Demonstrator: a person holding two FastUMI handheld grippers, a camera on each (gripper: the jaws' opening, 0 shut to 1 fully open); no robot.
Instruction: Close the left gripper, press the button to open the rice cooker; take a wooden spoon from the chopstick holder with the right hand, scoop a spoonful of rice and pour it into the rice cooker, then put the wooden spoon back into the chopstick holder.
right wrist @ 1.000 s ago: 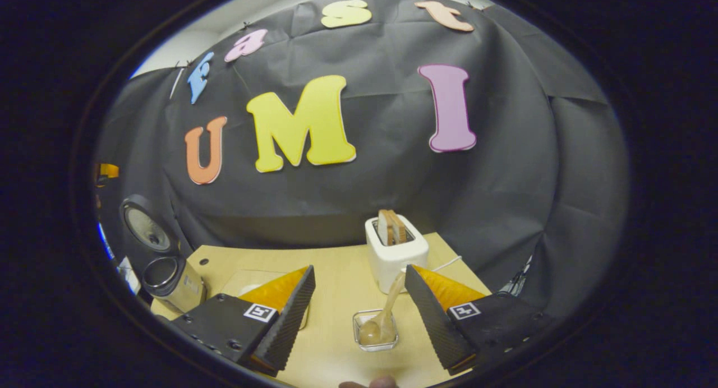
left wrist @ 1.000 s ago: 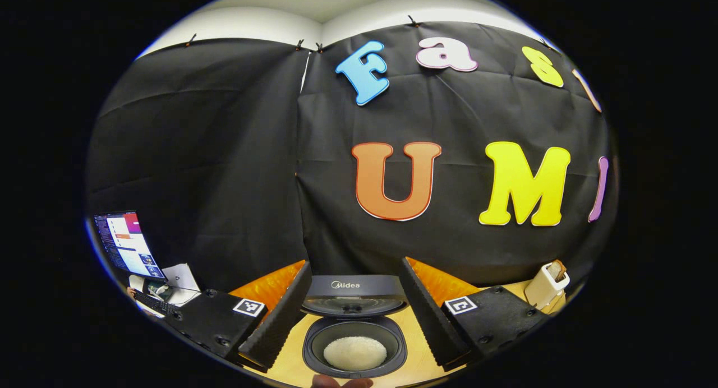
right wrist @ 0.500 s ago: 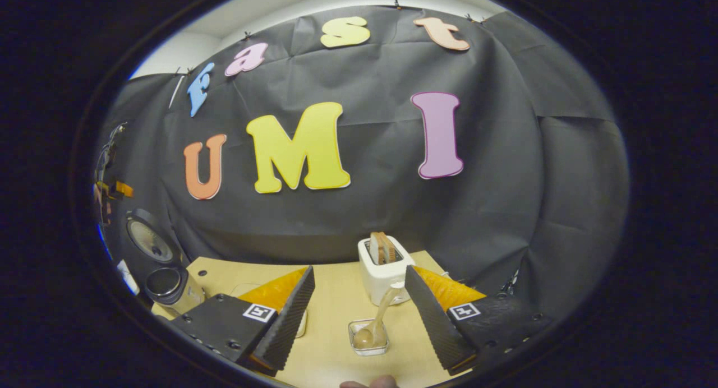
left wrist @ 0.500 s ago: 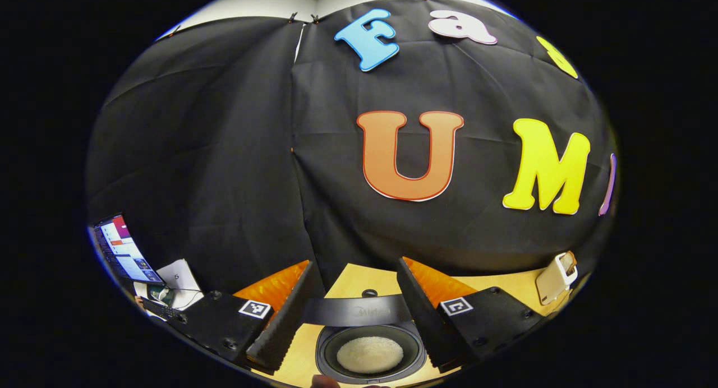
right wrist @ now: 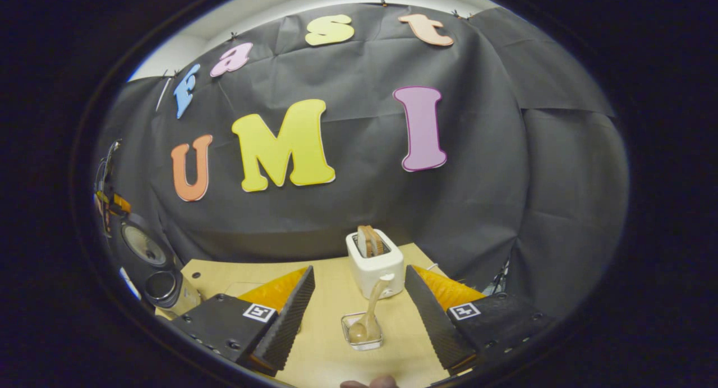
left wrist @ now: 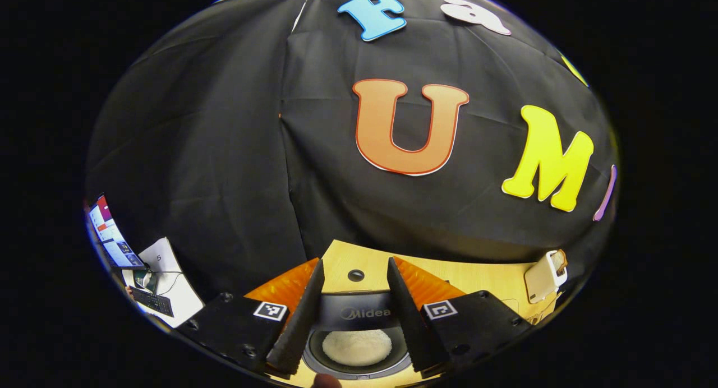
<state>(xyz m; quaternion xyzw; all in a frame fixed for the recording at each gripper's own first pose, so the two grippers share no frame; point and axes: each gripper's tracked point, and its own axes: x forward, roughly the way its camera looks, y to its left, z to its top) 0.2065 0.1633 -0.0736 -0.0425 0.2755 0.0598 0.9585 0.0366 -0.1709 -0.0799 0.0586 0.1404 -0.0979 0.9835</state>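
In the left gripper view the rice cooker [left wrist: 359, 314] stands open, its lid up behind the pot. White rice [left wrist: 357, 347] lies in the pot. My left gripper [left wrist: 355, 263] hovers over the cooker, its jaws apart but narrowed, holding nothing. In the right gripper view a wooden spoon [right wrist: 370, 309] rests with its bowl in a small clear dish [right wrist: 362, 340], its handle leaning on the white chopstick holder [right wrist: 374, 262]. My right gripper [right wrist: 359, 270] stands open, pulled back from the spoon and empty. The rice cooker [right wrist: 162, 287] sits far left.
The chopstick holder [left wrist: 544, 276] stands at the right end of the light wooden table [left wrist: 477, 276]. A laptop [left wrist: 109, 239], papers and a keyboard lie off the table's left. The black cloth wall closes the back of the table [right wrist: 325, 343].
The left gripper has moved forward over the cooker and its jaws have drawn closer together. The right gripper has shifted slightly; the spoon and dish stay put.
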